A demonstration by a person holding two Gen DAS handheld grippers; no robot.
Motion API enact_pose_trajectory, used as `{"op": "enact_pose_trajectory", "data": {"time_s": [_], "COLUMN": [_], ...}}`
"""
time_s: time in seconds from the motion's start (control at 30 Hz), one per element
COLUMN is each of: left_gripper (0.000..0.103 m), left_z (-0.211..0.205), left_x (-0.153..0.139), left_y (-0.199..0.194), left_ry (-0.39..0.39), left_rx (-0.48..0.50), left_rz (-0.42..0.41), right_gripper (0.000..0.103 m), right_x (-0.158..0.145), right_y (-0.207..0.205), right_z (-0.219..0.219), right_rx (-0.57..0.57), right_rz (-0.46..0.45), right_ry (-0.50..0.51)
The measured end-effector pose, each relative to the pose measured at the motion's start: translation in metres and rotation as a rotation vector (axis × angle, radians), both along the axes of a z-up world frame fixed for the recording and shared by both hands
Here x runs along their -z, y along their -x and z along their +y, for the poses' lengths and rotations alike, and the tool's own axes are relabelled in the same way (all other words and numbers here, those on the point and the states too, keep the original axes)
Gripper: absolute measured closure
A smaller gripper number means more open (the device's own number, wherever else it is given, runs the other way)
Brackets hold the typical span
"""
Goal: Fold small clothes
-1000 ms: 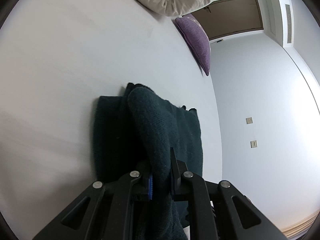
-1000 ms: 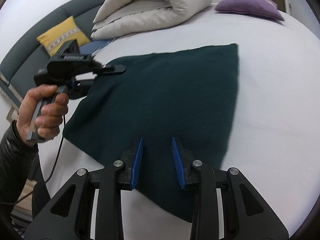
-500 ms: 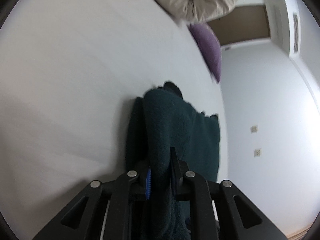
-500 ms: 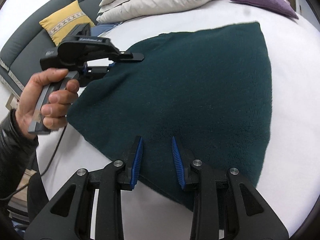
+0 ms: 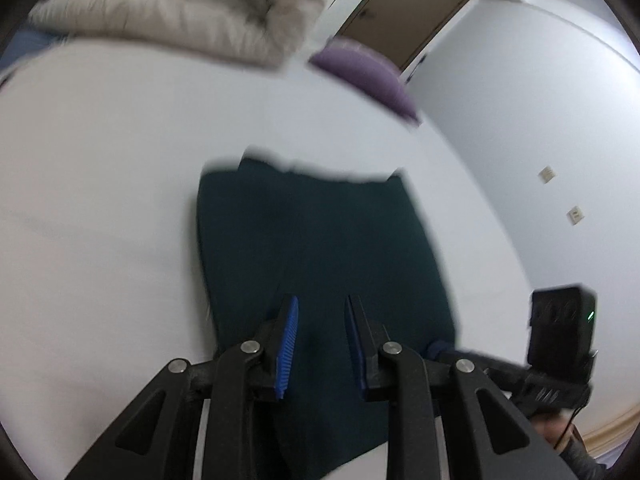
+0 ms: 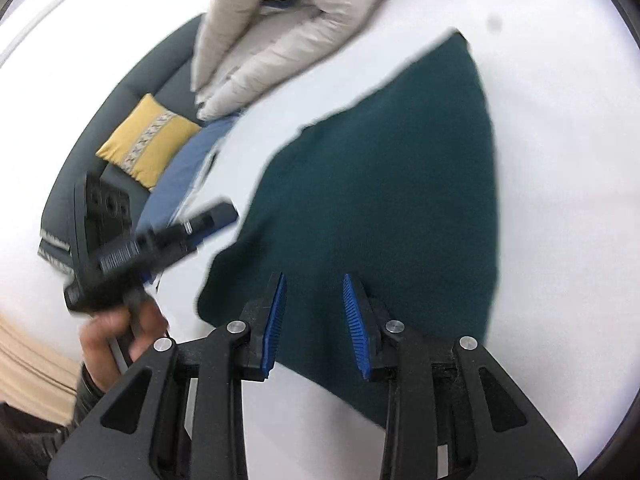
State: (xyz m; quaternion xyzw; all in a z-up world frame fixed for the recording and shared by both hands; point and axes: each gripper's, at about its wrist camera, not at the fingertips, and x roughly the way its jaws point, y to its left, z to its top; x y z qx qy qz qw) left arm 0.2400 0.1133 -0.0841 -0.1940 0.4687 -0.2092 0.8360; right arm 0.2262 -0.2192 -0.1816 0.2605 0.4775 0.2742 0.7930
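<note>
Garment: the dark green knitted cloth [image 5: 320, 248] lies flat on the white bed [image 5: 100, 208], folded into a long panel, its far end pointing toward the bed's far edge.
Left hand-held gripper [image 5: 320, 336]: its jaws have just been opening; blue pads [image 5: 289, 340] now stand apart above the near end of the cloth, and nothing is pinched between them.
Left hand-held gripper, seen from the right wrist [image 6: 212, 222]: blurred, clear of the cloth's left edge, with the person's left hand [image 6: 120, 332] wrapped round its handle.
Right hand-held gripper [image 6: 314, 324]: jaws parted, blue pads [image 6: 354, 324] over the near edge of the cloth; whether the tips touch the knit cannot be told, but no fabric is squeezed between them.
Right hand-held gripper, seen from the left wrist [image 5: 560, 360]: only its black body shows, off the cloth's right side near the bed's right edge.
Far edge of the bed: a rolled cream duvet [image 5: 180, 12] and, beside it, a purple cushion [image 5: 364, 76].
Beyond the bed's left edge: a dark grey sofa [image 6: 116, 120] carrying a yellow cushion [image 6: 148, 140]; a blue cloth [image 6: 188, 176] lies between the sofa and the bed.
</note>
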Motion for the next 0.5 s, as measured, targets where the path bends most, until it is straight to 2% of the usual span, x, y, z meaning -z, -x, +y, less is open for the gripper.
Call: {"op": "enact_pose_trajectory", "data": {"time_s": [0.03, 0.07, 0.17, 0.3, 0.37, 0.43, 0.5], "left_gripper": [0.087, 0.093, 0.094, 0.094, 0.093, 0.093, 0.091], "left_z": [0.004, 0.004, 0.019, 0.024, 0.021, 0.021, 0.018], "left_x": [0.014, 0.021, 0.032, 0.034, 0.034, 0.030, 0.026], "left_y": [0.001, 0.002, 0.008, 0.014, 0.018, 0.020, 0.023], "left_ry": [0.004, 0.012, 0.104, 0.125, 0.113, 0.098, 0.072], "left_rx": [-0.011, -0.015, -0.014, 0.010, 0.018, 0.029, 0.044], "left_rz": [0.014, 0.015, 0.003, -0.018, -0.031, -0.049, -0.073], "right_gripper": [0.079, 0.079, 0.080, 0.075, 0.075, 0.074, 0.075], "right_x": [0.007, 0.017, 0.028, 0.020, 0.015, 0.017, 0.030], "right_y": [-0.002, 0.000, 0.001, 0.008, 0.012, 0.010, 0.006], "right_z": [-0.006, -0.018, -0.039, -0.047, -0.041, -0.027, -0.009], "right_rx": [0.011, 0.031, 0.047, 0.035, -0.014, -0.082, -0.144], "right_rz": [0.022, 0.054, 0.085, 0.075, 0.065, 0.088, 0.127], "right_ry": [-0.035, -0.119, -0.226, -0.287, -0.320, -0.297, -0.202]}}
